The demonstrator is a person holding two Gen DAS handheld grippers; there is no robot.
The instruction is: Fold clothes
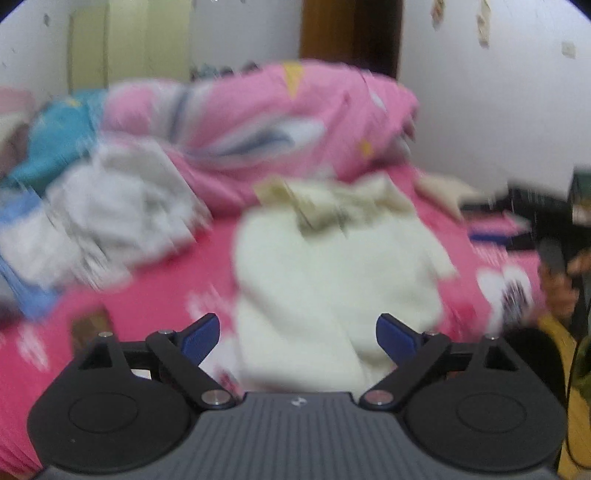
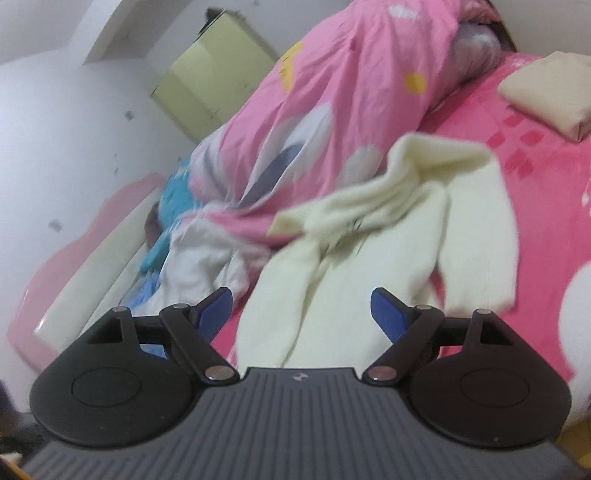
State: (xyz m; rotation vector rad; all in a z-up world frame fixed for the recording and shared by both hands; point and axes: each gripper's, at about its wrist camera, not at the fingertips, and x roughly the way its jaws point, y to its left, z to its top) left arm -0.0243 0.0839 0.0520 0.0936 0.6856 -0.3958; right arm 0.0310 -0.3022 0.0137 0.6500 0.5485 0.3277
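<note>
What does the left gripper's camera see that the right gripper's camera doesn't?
Only the left wrist view shows a dark brown wooden door and black clutter at the bed's far edge. Only the right wrist view shows a folded beige cloth and a pink headboard. Both show the fluffy cream sweater, the rumpled pink patterned quilt, the crumpled white garment, and open jaws.

Bare pink sheet lies right of the cream garment; pink quilt and white clothes crowd behind and left.
</note>
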